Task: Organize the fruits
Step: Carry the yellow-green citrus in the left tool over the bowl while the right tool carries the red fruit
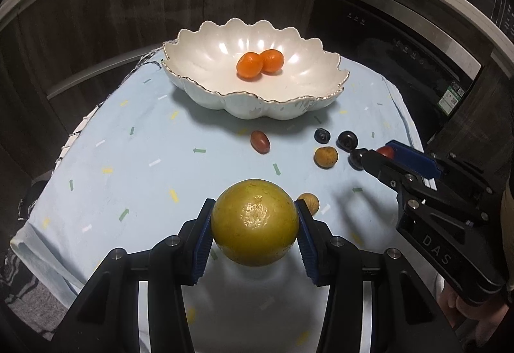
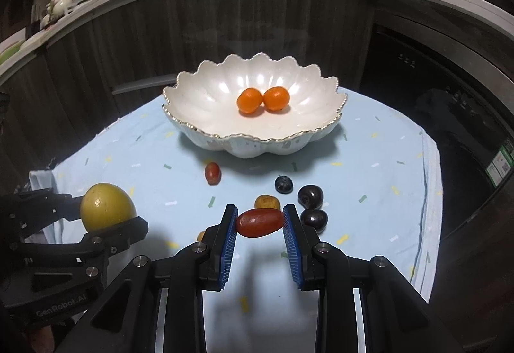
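Left hand-held gripper (image 1: 255, 224) was clamped on a large round yellow-green citrus fruit (image 1: 254, 222), held above the worktop's pale blue patterned cloth (image 1: 128, 166). Centre back: white scalloped ceramic bowl with gold rim (image 2: 205, 131), two small orange mandarins (image 2: 262, 99) touching inside it. In front of the bowl, loose on the cloth: one small red oval tomato (image 2: 212, 173), a tan round fruit (image 2: 267, 202), three dark purple round fruits (image 2: 310, 196). Right hand-held gripper (image 2: 260, 222) was clamped end to end on a red oval tomato (image 2: 259, 223), clear of the cloth.
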The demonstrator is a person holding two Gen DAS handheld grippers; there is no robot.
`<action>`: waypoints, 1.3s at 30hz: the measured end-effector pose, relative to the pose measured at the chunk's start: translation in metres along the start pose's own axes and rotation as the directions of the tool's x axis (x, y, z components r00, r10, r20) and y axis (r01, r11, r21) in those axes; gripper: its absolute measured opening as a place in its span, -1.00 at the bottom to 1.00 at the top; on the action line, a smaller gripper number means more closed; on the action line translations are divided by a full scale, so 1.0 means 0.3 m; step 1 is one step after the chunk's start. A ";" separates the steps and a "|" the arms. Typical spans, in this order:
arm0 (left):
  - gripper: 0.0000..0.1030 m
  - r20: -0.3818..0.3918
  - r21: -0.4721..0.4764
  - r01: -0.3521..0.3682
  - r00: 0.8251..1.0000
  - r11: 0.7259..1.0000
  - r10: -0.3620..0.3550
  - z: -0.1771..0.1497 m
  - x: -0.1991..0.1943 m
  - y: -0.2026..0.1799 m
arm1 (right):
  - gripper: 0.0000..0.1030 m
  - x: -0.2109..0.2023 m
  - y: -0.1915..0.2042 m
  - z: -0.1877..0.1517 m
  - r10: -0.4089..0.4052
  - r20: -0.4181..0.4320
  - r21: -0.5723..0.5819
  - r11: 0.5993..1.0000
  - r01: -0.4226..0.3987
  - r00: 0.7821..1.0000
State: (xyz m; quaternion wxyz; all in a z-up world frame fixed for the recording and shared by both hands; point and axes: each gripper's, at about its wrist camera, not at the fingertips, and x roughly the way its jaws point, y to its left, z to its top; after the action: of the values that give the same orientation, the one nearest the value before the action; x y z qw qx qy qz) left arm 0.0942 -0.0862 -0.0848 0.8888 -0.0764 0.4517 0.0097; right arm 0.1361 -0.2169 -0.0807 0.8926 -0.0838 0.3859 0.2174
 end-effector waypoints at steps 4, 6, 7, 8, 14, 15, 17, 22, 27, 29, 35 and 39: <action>-0.09 -0.011 0.017 0.027 1.000 1.000 -0.026 0.024 -0.007 0.015 | -0.41 -0.012 0.003 0.005 -0.015 0.007 0.024 1.000 0.015 1.000; -0.09 -0.002 0.028 0.028 1.000 0.999 -0.028 0.037 -0.014 0.018 | -0.41 -0.019 0.005 0.010 -0.020 0.011 0.032 0.999 0.020 1.000; -0.09 0.000 0.032 0.032 0.999 0.999 -0.032 0.045 -0.016 0.019 | -0.41 -0.021 0.007 0.012 -0.024 0.014 0.036 0.999 0.024 1.000; -0.09 0.001 0.034 0.037 0.999 0.999 -0.038 0.054 -0.017 0.021 | -0.41 -0.025 0.009 0.016 -0.030 0.018 0.041 0.999 0.029 0.999; -0.09 0.021 0.046 0.043 0.999 0.998 -0.044 0.115 -0.028 0.043 | -0.41 -0.050 0.011 0.056 -0.047 0.038 0.076 0.996 0.044 0.998; -0.09 0.024 0.053 0.043 0.999 0.998 -0.044 0.127 -0.030 0.046 | -0.41 -0.052 0.013 0.063 -0.049 0.040 0.078 0.996 0.046 0.998; -0.09 0.031 0.070 0.042 0.999 0.997 -0.044 0.146 -0.036 0.050 | -0.41 -0.055 0.017 0.079 -0.059 0.045 0.080 0.995 0.056 0.997; -0.09 0.062 0.096 0.039 0.997 0.995 -0.045 0.198 -0.057 0.066 | -0.41 -0.050 0.034 0.133 -0.063 0.052 0.087 0.994 0.058 0.997; -0.09 0.046 0.108 0.055 0.997 0.993 -0.061 0.256 -0.042 0.095 | -0.41 -0.042 0.047 0.186 -0.062 0.060 0.097 0.994 0.056 0.996; -0.09 0.037 0.133 0.064 0.997 0.989 -0.070 0.276 -0.030 0.096 | -0.41 -0.036 0.052 0.209 -0.061 0.059 0.100 0.993 0.055 0.996; -0.09 0.052 0.171 0.063 0.996 0.983 -0.072 0.356 -0.006 0.116 | -0.41 -0.012 0.064 0.268 -0.075 0.055 0.097 0.993 0.069 0.996; -0.09 0.050 0.169 0.063 0.996 0.984 -0.073 0.412 0.021 0.137 | -0.41 0.014 0.067 0.305 -0.088 0.050 0.107 0.991 0.083 0.995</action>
State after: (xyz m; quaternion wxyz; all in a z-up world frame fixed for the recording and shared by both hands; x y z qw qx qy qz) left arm 0.1936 -0.0280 -0.0232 0.9042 -0.0165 0.4230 -0.0565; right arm 0.1893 -0.1688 -0.0206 0.9146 -0.0471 0.3682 0.1605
